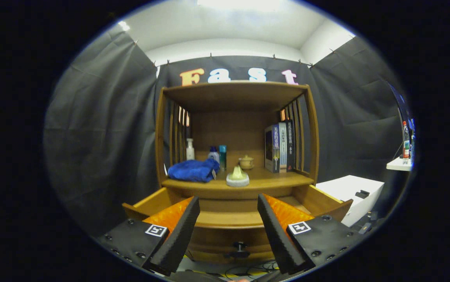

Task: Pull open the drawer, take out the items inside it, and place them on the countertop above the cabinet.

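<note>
A wooden cabinet stands ahead with its drawer (229, 219) pulled out toward me; the drawer's dark knob (240, 246) shows low between my fingers. My gripper (229, 203) is open above the drawer's front edge with nothing between its fingers. What lies inside the drawer is hidden by the fingers and the drawer front. On the countertop (272, 181) above lie a folded blue cloth (193, 170) at the left and a small white-and-green round item (237, 178) near the middle front.
Further back on the countertop stand a white bottle (189, 149), two small blue bottles (218, 156), a small lidded pot (246, 161) and a row of books (280, 147) at the right. A shelf board roofs the niche. A white box (350, 190) stands right of the cabinet.
</note>
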`<state>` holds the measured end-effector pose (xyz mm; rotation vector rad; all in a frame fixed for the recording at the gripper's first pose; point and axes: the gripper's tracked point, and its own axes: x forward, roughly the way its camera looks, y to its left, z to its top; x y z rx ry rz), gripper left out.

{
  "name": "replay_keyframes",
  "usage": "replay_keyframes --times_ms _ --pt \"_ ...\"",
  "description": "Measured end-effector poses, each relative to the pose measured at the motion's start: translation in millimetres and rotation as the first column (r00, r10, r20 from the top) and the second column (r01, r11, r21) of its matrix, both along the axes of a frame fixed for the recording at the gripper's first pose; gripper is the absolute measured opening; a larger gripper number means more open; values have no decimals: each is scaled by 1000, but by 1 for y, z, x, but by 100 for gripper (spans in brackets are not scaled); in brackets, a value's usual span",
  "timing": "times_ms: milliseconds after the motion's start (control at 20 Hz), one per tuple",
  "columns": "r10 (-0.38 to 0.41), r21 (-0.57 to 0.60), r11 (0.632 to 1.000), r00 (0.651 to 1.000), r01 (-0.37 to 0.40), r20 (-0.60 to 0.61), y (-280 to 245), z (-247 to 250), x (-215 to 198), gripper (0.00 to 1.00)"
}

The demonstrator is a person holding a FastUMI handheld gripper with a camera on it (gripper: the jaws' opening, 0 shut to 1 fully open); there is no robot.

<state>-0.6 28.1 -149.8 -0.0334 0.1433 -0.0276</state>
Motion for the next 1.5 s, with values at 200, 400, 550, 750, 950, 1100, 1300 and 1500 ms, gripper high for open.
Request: replay_keyframes --times_ms 200,400,550,750,950,1100,1300,1500 --pt "-35 33 999 999 37 -40 -14 -37 0 97" --pt "-57 -6 998 995 56 -76 -21 -60 0 97" --pt "-64 -9 998 994 64 -85 -21 -67 3 97" --pt "-77 7 997 992 78 -97 -18 -77 11 97" --pt "-68 0 998 994 68 -81 -12 -80 13 98" --pt "-55 25 998 995 58 -88 -16 -80 19 98" --pt "-48 50 997 994 54 -101 -21 -77 40 98" --pt "-49 31 998 995 52 -92 -23 -75 72 98"
